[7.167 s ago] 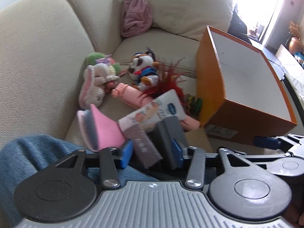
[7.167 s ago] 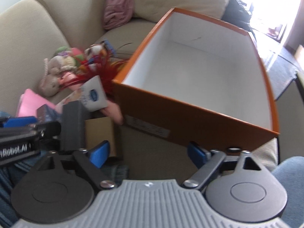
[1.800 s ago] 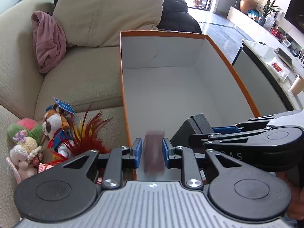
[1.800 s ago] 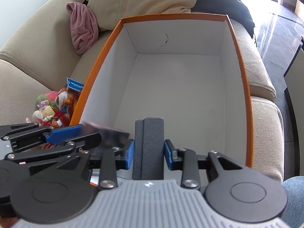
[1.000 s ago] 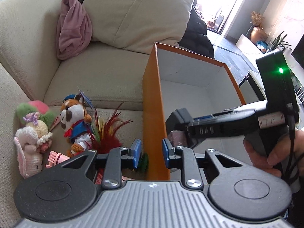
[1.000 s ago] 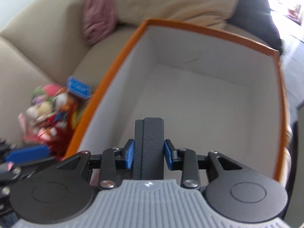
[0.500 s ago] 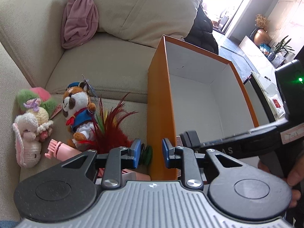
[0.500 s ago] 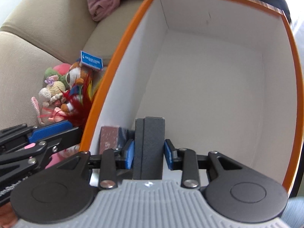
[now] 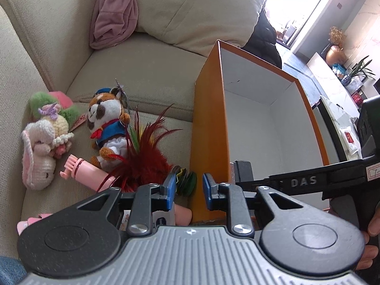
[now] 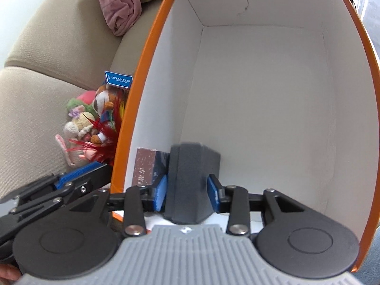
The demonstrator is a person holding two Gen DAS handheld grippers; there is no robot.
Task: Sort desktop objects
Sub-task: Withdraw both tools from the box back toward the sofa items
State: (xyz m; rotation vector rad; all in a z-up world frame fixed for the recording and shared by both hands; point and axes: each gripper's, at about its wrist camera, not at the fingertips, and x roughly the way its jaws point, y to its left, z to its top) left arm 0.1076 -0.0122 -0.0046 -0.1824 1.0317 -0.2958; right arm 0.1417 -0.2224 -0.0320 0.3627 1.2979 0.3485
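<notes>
Beige sofa (image 9: 147,76), orange box (image 9: 209,123), plush toys (image 9: 106,121)

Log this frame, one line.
right tool: opening, dark case between pads | left tool: empty | orange box: brown box inside

orange box (image 9: 209,118): 1
small boxes inside it: 2, dark grey (image 10: 190,166), brown (image 10: 144,166)
plush toys: 3, fox (image 9: 106,118), bunny (image 9: 40,152), green-pink (image 9: 57,102)

Both wrist views look down, sharing the orange box (image 9: 209,123).
</notes>
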